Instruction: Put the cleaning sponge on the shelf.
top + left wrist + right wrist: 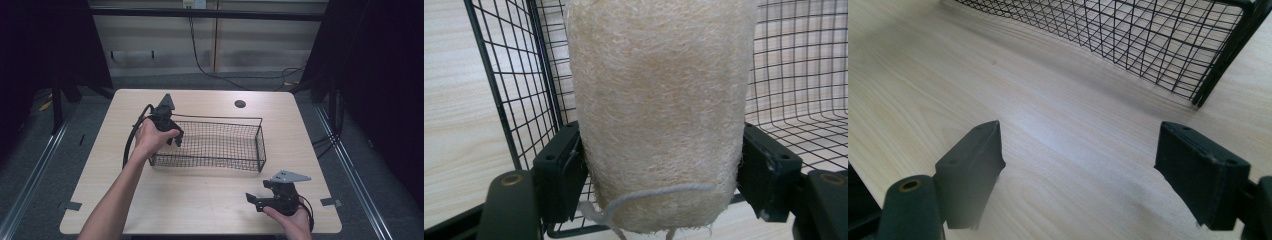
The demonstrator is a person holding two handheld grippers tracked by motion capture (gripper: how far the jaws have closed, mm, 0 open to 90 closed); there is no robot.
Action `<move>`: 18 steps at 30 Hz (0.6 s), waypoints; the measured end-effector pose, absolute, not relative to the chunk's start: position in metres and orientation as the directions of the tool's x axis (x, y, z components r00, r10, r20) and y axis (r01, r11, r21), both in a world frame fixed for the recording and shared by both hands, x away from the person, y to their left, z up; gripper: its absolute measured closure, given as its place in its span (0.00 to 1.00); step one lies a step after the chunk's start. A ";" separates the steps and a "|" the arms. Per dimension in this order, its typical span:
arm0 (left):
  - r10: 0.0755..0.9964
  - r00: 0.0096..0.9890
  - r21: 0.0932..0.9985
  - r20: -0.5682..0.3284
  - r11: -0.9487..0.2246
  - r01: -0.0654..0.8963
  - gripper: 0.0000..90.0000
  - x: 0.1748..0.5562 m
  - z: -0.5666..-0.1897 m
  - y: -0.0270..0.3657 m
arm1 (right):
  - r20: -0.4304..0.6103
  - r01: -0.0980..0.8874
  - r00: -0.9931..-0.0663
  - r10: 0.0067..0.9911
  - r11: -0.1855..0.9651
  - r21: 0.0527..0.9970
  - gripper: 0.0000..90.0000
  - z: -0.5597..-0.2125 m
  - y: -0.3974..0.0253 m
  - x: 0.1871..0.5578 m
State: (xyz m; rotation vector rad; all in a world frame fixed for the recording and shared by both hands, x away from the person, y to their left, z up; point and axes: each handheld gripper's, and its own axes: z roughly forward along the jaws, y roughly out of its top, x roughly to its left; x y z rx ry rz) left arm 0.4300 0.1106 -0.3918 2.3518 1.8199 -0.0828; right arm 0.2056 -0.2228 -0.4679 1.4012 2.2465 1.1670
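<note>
Here's the table [200, 205], pale wood grain, rounded corners, sitting square in the middle. Near its far edge, right of centre, there's a small dark round cap [240, 104] set into the top. Beyond the table, a light panelled wall [165, 35], and a black cable [200, 62] runs down it and snakes along the floor behind the table. More cables [325, 142] are bundled just off the table's right side. Metal rails flank it: one to the left [40, 160], one to the right [357, 180]. Grey tape patches lie by the near left corner [72, 205] and the near right corner [330, 202]. Dark curtains hang left [45, 45] and right [380, 75] of it.
</note>
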 end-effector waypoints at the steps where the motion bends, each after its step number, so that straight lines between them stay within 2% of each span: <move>1: 0.957 0.252 0.095 -0.144 -0.240 0.966 0.32 0.430 -0.392 0.111 | 0.194 0.641 -0.508 0.839 0.218 0.736 0.21 -0.468 -0.223 0.206; 18: 0.968 0.210 0.056 -0.134 -0.205 0.977 0.32 0.434 -0.412 0.112 | 0.197 0.642 -0.514 0.835 0.222 0.734 0.21 -0.468 -0.222 0.206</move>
